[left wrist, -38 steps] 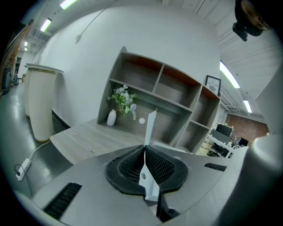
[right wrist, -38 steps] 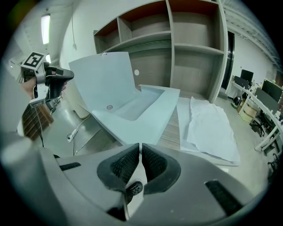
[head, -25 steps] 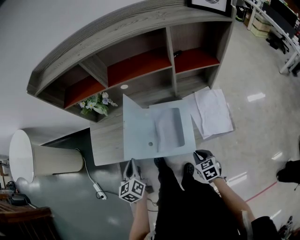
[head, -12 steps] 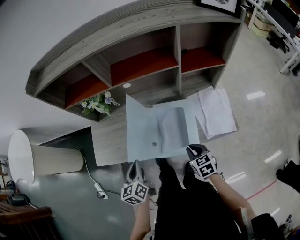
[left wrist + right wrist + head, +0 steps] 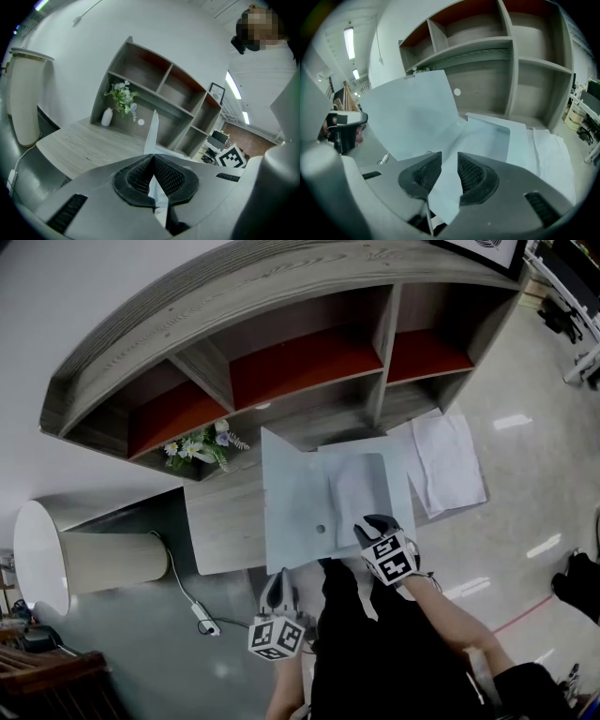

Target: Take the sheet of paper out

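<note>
Two grippers: both sit at the near edge of an open folder (image 5: 298, 514) on a desk (image 5: 225, 526), seen from above.
Left gripper (image 5: 278, 577): at 7 o'clock of the folder. Its jaws are pressed together on the folder's thin near edge, and the cover stands upright, edge-on between the pads.
Right gripper (image 5: 366, 524): at 5 o'clock of the folder. Its jaws are opening and the pads are apart. A pale paper edge lies in the gap, not pinched. I cannot tell whether that edge is the sheet alone or the folder's lower leaf as well.
Sheet (image 5: 358, 491): flat in the folder's right half, tucked under a pocket with a curved cut-out, at 12 o'clock from the right gripper.
Handling: probably very light, thin and limp. It would likely slide easily on the smooth folder, but crease, buckle or tear if pushed or gripped crookedly.
Where to hold: the near edge or corner that shows clear of the pocket, with the pads flat on paper only. A pull toward 6 o'clock along the desk seems best, with the left gripper anchoring the folder.
Surroundings: shelf (image 5: 309, 362) at 12 o'clock, flowers (image 5: 202, 444) at 10 o'clock, loose papers (image 5: 450, 460) at 3 o'clock of the folder.
</note>
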### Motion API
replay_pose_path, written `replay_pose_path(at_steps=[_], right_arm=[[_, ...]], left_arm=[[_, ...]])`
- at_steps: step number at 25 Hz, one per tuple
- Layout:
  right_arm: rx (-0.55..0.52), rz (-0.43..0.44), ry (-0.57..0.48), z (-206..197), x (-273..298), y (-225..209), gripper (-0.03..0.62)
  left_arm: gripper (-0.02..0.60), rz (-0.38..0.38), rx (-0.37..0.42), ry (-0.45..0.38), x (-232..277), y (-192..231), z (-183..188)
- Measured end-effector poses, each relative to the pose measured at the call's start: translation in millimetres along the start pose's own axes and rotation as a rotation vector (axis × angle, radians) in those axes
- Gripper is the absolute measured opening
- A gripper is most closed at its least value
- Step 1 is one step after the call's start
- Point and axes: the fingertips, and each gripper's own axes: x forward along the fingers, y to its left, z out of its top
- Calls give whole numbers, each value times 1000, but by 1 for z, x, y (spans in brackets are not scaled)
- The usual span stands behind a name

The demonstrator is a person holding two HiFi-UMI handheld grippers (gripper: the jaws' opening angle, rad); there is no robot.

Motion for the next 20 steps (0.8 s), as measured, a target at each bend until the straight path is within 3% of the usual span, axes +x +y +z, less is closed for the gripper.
replay_pose_path(at_steps=[10,20], right_arm=[[-10,-21,125,10,69,-3,139],[-21,-17,278,-4,118,-7,152]], left_arm=[[12,-40,-3,51,0,10,-1],[12,-40,6,76,-1,18,1]])
